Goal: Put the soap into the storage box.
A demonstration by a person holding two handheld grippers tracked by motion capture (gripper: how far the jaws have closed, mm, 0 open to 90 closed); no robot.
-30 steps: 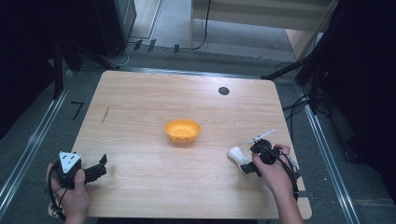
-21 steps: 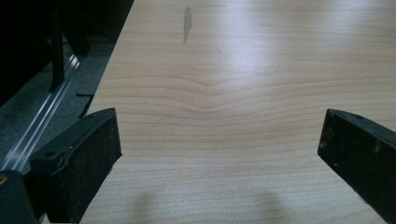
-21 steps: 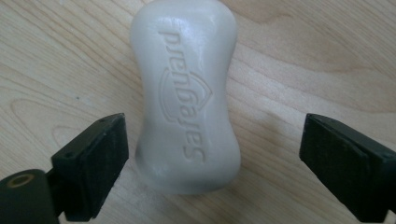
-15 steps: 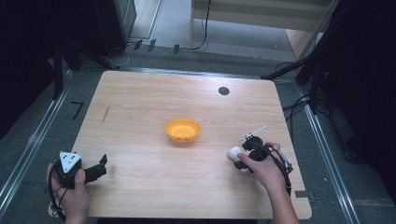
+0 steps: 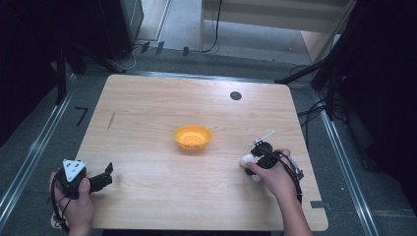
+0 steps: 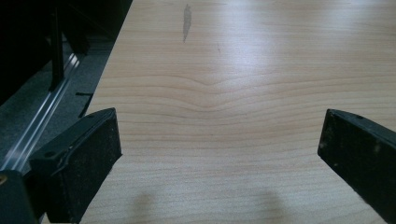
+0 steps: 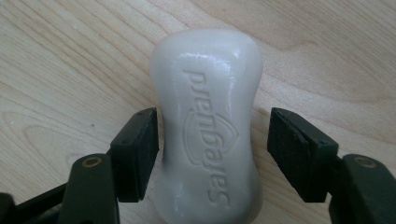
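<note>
A white bar of soap (image 7: 208, 126) with embossed lettering lies flat on the wooden table (image 5: 147, 113), right of centre near the front; in the high view the soap (image 5: 246, 160) peeks out from under the right hand. My right gripper (image 7: 214, 149) straddles its narrow waist, and its jaws have just been closing. The left pad (image 7: 144, 149) rests at the soap's edge, while the right pad (image 7: 292, 149) stands a small gap away. From above, the right gripper (image 5: 259, 157) points down at the bar. My left gripper (image 5: 104, 178) hovers open over bare wood at the front left, nothing between its jaws (image 6: 219, 154).
An orange bowl (image 5: 192, 137) sits at the table's middle, left of the soap. A small black disc (image 5: 235, 96) is set in the far part of the tabletop. Metal rails and cables run along the floor on both sides.
The right hand has slid left over the soap, and its jaws have narrowed around the bar. The left hand has stayed where it was.
</note>
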